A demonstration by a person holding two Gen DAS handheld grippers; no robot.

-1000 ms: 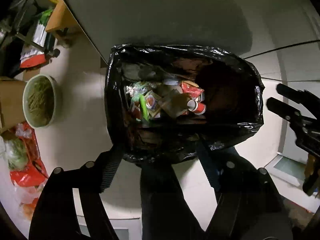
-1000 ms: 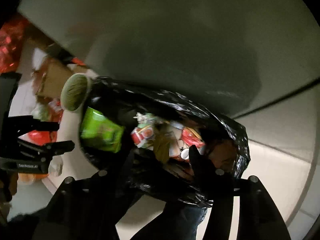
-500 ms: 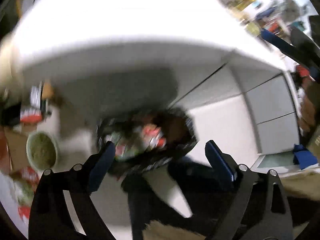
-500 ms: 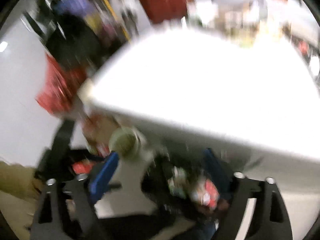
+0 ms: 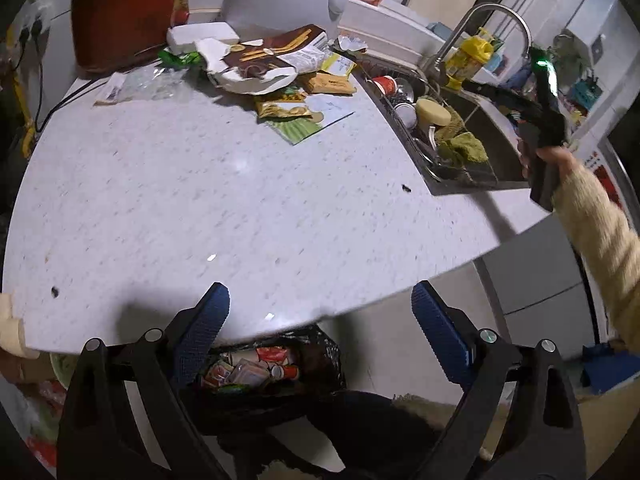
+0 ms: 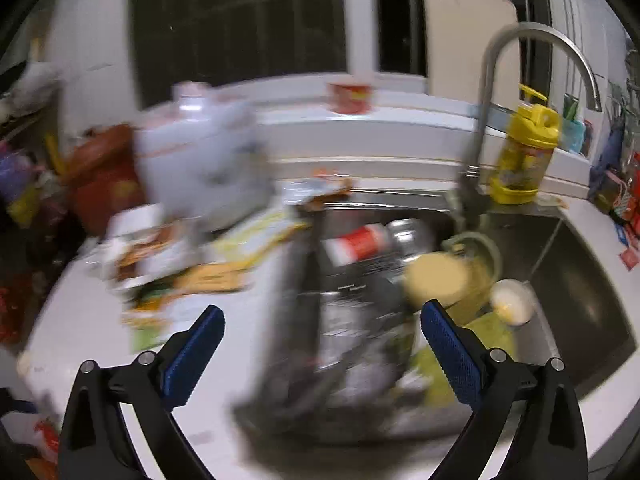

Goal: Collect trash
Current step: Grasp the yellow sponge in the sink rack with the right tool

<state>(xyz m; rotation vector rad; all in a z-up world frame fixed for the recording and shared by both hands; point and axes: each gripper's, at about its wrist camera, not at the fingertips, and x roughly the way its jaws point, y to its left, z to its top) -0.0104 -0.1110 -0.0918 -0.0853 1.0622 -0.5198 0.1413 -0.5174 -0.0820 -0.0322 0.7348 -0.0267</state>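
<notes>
Wrappers (image 5: 280,80) heaped at far side of countertop (image 5: 200,200), near sink (image 5: 480,152); snack packets, torn paper, flat carton. Bin bag (image 5: 276,372) on floor below near counter edge, already part filled. Left gripper (image 5: 320,328) spread wide, empty, hanging over counter edge. Right gripper (image 6: 320,340) also wide and empty, aimed toward sink; view smeared. Probably light, thin, crinkly stuff, slippery film on packets, no stiffness. Best pinched at a raised edge or crumpled fold, not flat against stone. Loose pieces likely to slide or flutter.
</notes>
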